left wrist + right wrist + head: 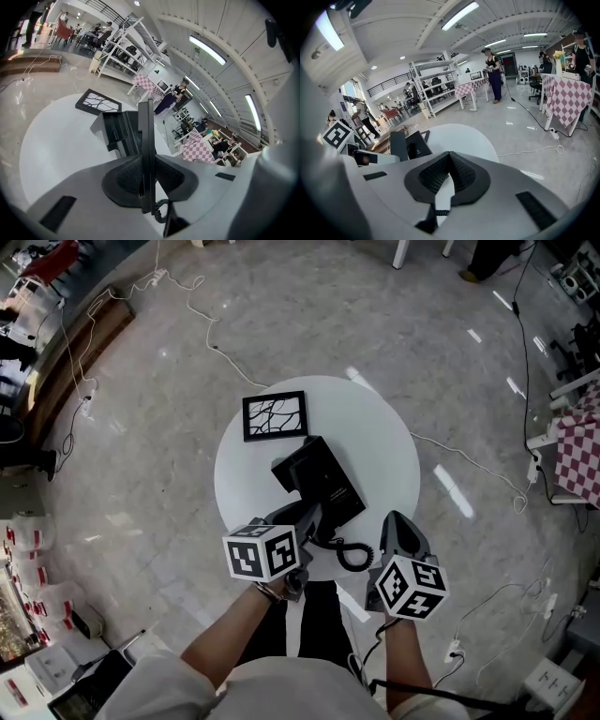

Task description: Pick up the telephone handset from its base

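Left gripper (144,161) — on black handset (146,126)

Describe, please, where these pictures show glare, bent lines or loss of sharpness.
Head view: lamp glare lies in streaks on the glossy floor, and the white table stays sharp. Left gripper view: strong fisheye bends the ceiling lamps; the handset is sharp and the corners are black. Right gripper view: the same curving and black corners, and a strip light burns out to white.
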A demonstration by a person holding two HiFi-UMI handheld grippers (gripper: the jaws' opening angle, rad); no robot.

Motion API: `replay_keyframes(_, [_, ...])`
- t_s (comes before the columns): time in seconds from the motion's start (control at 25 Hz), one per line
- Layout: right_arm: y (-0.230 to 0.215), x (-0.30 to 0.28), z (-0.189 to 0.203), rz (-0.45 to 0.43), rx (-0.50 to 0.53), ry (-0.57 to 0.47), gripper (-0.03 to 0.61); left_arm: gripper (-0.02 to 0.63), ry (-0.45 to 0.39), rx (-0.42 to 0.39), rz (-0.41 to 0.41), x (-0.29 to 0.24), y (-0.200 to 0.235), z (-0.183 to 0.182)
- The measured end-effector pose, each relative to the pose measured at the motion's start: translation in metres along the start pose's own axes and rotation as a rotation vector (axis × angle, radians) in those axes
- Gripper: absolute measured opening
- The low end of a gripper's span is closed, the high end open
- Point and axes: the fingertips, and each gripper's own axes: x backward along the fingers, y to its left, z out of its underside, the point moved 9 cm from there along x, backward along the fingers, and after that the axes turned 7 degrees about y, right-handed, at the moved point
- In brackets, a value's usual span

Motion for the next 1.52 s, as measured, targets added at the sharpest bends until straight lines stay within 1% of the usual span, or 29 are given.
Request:
replay_keyframes(0.16, [0.006,0.0,-0.004,-0.02,-0.001,-0.012,0.023,0.084,-0.025,-0.012,0.022,0.007,-0.002,-0.005])
replay_keyframes(0.44, [0.021,0.002,-0.018,-0.058,0.026,-0.032,0.023,0.084,-0.07,-0.058,0.037,0.018,-0.01,-0.02])
replay_keyframes(0.84, [0.044,0.011,-0.035,-0.111,0.071,-0.076,0.026,0.084,-0.156,-0.153,0.077,0.04,-0.018,-0.039])
replay_keyframes(1.2, [0.065,0.024,-0.056,-0.148,0.125,-0.126,0.028,0.084,-0.214,-0.175,0.085,0.061,-0.022,-0.054])
replay_keyframes(1.28, [0.07,0.026,-0.061,-0.15,0.134,-0.138,0.047,0.084,-0.23,-0.183,0.087,0.066,-0.023,-0.059])
replay_keyframes(1.32, [0.073,0.027,-0.062,-0.152,0.138,-0.143,0.082,0.084,-0.238,-0.187,0.088,0.069,-0.022,-0.061])
replay_keyframes(1.52, [0.086,0.032,-0.071,-0.172,0.159,-0.165,0.086,0.084,-0.267,-0.209,0.082,0.079,-0.023,-0.07])
